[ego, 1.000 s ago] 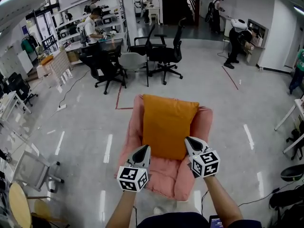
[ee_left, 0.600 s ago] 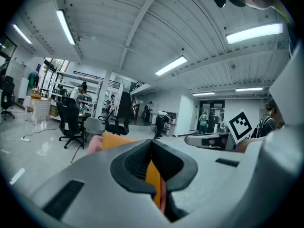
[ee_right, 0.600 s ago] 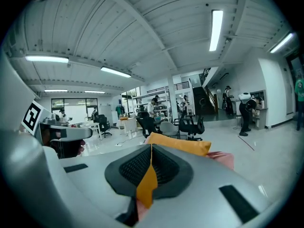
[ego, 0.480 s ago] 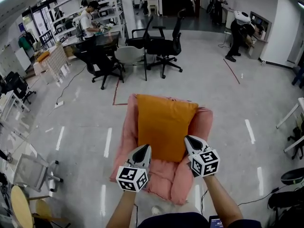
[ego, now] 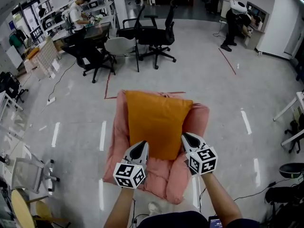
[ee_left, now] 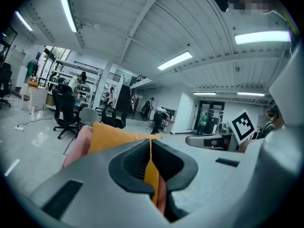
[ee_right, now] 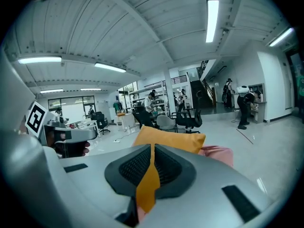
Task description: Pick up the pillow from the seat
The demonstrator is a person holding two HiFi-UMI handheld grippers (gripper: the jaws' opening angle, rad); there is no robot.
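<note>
Left tongs [ego: 139, 147] and right tongs [ego: 185, 137] each pinch a corner of the plump orange pillow [ego: 156, 120].

Light grey moulded shells are seen on the left gripper [ego: 141, 145] and right gripper [ego: 186, 137], tapered toward dark-lined tips. Black ribbed pads [ee_left: 134, 164] are set in rounded black surrounds, as shown in both gripper views. Rectangular black insets [ee_right: 235, 202] are recessed into the shell flanks. A cube [ego: 128, 175] with black-and-white square markers and white edges is mounted at the rear of each unit. A dark navy garment [ego: 175, 219] is worn on the torso, seen only at the lower frame edge. Sleeve ends cannot be made out.
</note>
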